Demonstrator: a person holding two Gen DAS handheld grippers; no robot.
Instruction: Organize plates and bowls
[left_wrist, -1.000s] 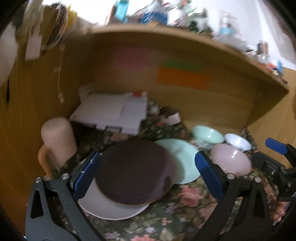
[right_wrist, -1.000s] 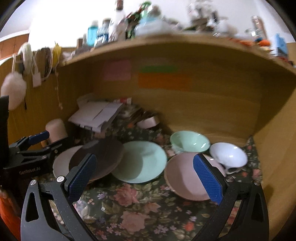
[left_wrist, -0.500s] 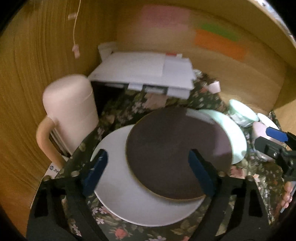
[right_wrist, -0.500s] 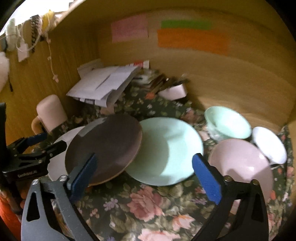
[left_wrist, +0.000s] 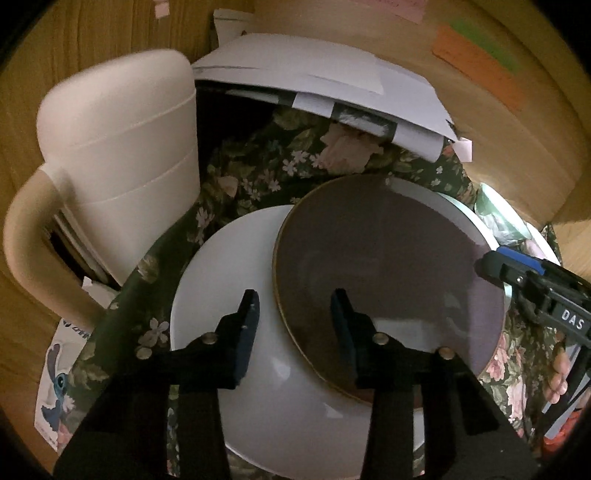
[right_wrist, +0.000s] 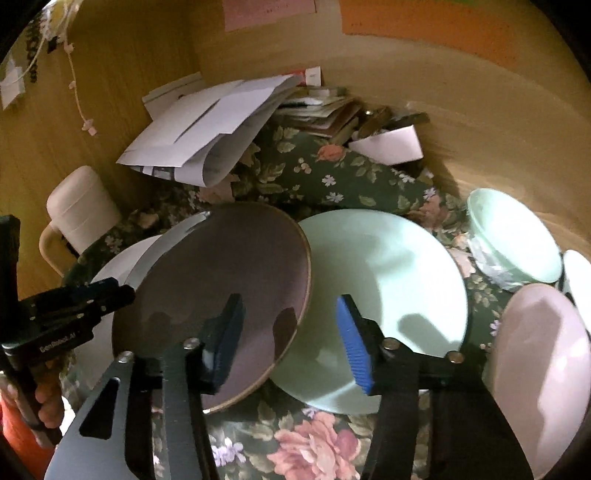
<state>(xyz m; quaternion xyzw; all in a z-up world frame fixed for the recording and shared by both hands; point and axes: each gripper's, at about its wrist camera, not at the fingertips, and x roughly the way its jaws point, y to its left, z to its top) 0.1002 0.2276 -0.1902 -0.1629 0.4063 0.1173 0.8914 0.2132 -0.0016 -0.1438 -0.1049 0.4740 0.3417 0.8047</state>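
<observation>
2 labels: "DAS" on right claw (left_wrist: 517, 275), "GenRobot.AI" on left claw (right_wrist: 110, 291)

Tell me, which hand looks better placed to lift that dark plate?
Probably either: the left gripper straddles the dark plate rim over the white plate; the right gripper straddles its opposite edge.

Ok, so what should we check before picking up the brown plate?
1. Left tool over the brown plate rim: ok, the rim lies between its jaws, which have just been closing.
2. Right tool over the opposite rim: ok, its jaws have just been closing around it too.
3. Pads gripping the plate: not ok, gaps show on both tools.
4. Nothing on top of the plate: ok.
5. Plate sitting alone: not ok, it overlaps the white plate and the green plate.
</observation>
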